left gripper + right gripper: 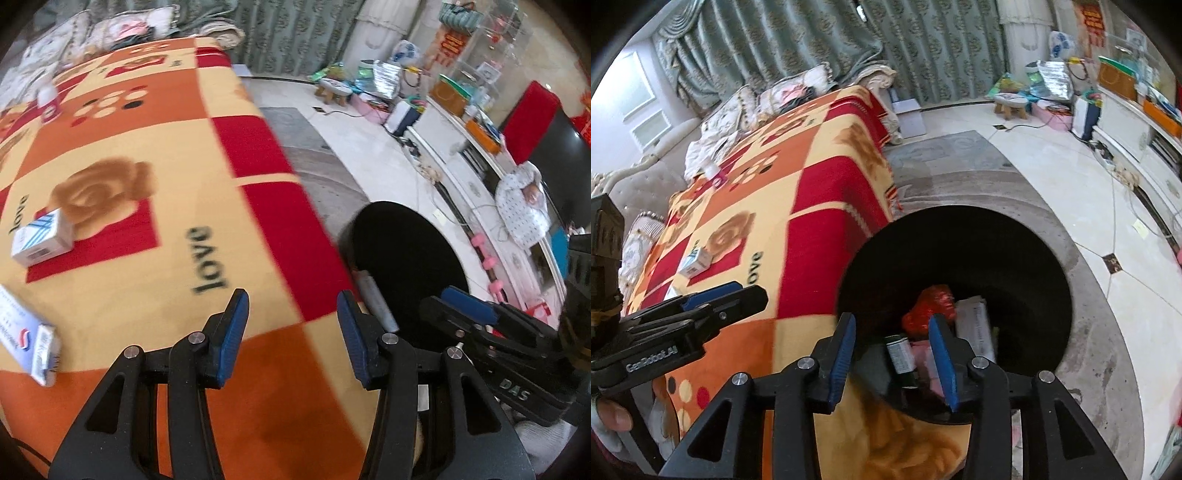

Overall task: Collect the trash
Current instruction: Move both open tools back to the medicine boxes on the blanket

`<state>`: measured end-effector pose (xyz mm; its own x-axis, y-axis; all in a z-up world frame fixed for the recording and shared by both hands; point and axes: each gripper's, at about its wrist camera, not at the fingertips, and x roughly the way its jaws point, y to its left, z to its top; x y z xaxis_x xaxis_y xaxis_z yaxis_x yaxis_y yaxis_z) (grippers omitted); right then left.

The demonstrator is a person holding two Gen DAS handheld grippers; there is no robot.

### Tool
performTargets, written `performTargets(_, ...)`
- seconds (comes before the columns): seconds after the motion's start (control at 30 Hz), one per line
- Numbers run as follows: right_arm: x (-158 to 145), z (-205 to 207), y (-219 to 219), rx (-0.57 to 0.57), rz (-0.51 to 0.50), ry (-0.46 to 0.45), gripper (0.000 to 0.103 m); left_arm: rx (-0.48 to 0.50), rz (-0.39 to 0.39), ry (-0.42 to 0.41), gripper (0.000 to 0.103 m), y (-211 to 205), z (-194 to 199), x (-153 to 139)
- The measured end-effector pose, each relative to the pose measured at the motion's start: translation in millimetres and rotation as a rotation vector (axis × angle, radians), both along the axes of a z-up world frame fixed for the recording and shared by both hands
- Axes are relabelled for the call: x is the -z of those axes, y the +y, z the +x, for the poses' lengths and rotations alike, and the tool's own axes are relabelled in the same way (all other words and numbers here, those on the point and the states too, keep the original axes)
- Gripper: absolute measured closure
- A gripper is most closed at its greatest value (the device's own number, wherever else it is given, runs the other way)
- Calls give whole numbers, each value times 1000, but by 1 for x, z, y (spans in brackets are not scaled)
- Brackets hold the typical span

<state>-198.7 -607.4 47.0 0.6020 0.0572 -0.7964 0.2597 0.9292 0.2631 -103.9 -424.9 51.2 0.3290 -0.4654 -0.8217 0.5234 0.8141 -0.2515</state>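
My left gripper (291, 299) hangs open over the patterned blanket (177, 206), with nothing between its blue pads. On the blanket lie a small white and blue box (42, 238) and a long white carton (26, 332), both to the gripper's left. A grey tube (376, 302) shows at the rim of the black bin (406, 258). My right gripper (892, 325) stands open above that bin (1015, 258), its pads empty. Inside lie a red wrapper (931, 306), a white box (975, 325) and a green-labelled bottle (899, 354).
A white bottle with a pink label (48, 99) stands far back on the blanket. Cushions (738, 107) pile up behind it. The bin sits on a grey rug (960, 166) on the tiled floor, with a small stool (1012, 101) and a white cabinet (480, 184) beyond.
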Motion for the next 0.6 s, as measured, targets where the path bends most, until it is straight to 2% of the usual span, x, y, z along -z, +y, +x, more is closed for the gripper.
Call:
performTargets(0.33,-7,27,56,-123,-2,-5,63,-189,70,17,55,94,43,16)
performTargets(0.6,-2,65,112,-255,20,14,57,-326,118,46,55,197,43,22)
